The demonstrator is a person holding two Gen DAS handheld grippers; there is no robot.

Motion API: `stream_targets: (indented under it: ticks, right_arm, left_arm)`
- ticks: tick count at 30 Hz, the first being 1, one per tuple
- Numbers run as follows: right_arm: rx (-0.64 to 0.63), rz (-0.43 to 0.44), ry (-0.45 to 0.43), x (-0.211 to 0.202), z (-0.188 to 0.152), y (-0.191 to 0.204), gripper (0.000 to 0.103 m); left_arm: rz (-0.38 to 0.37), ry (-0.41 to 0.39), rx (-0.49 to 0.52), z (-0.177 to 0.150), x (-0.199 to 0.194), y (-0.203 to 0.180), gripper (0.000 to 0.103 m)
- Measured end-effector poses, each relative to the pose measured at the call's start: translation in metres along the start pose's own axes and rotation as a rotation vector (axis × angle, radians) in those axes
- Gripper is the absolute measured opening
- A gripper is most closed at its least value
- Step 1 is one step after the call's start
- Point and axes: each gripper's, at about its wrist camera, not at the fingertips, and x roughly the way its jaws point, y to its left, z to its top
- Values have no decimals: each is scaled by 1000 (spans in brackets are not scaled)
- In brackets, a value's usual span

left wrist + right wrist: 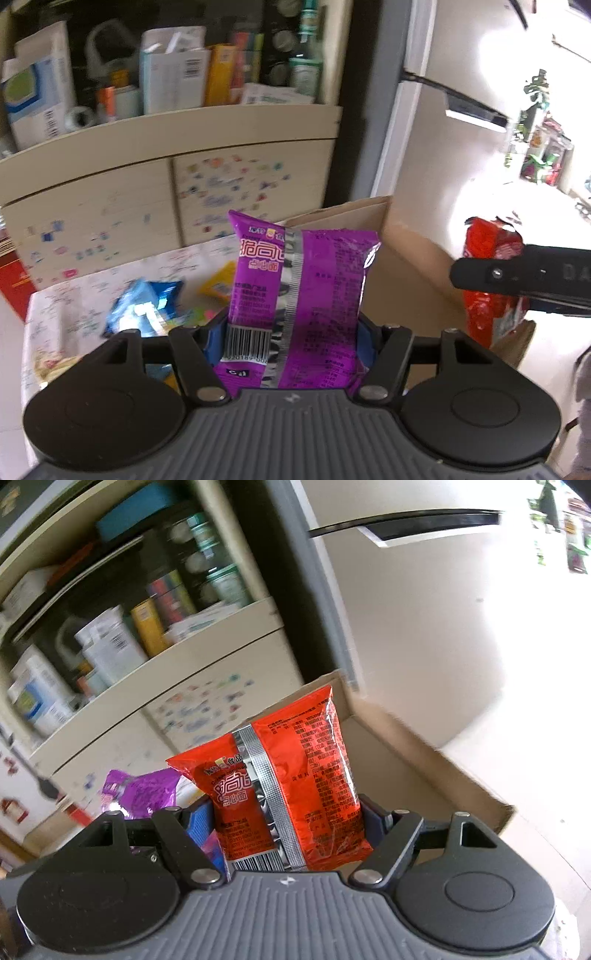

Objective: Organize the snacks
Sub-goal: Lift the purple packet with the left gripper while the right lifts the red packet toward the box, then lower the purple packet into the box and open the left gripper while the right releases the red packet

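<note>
Left gripper (pixel 293 332) pinching a shiny purple foil snack packet (pixel 301 295) between its blue-padded fingers (pixel 213 341), packet upright, barcode at lower left, silver seam down the middle. Packet held up in front of an open brown cardboard box (pixel 369 218). Below and left of it, on a white patterned tabletop (pixel 74 295), a blue snack bag (pixel 147 306) and a yellow packet (pixel 221 282), both blurred.

Right gripper (pixel 291 827) clamped on a glossy red-orange snack packet (pixel 295 775), upright, slightly tilted, silver seam running diagonally, held above the same cardboard box (pixel 461 775). Purple packet (pixel 142 792) visible at left in right wrist view; red packet (pixel 491 280) and the right gripper's black finger (pixel 517 275) visible at right in left wrist view. The two packets are apart.

Behind: cream cabinet (pixel 147 184) with stickers on its doors, shelf above crowded with boxes and bottles
</note>
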Motion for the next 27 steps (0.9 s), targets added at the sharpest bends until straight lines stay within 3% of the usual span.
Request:
stream_targets:
  ticks: [17, 21, 27]
  right_arm:
    - [163, -158, -34, 2, 7, -38, 84]
    - [194, -180, -40, 4, 7, -43, 91]
    - [179, -144, -37, 2, 6, -40, 92]
  left_arm:
    - [-167, 46, 34, -3, 45, -65, 65]
    - [-178, 43, 36, -5, 47, -70, 89]
    - [-170, 21, 20, 5, 32, -58, 92]
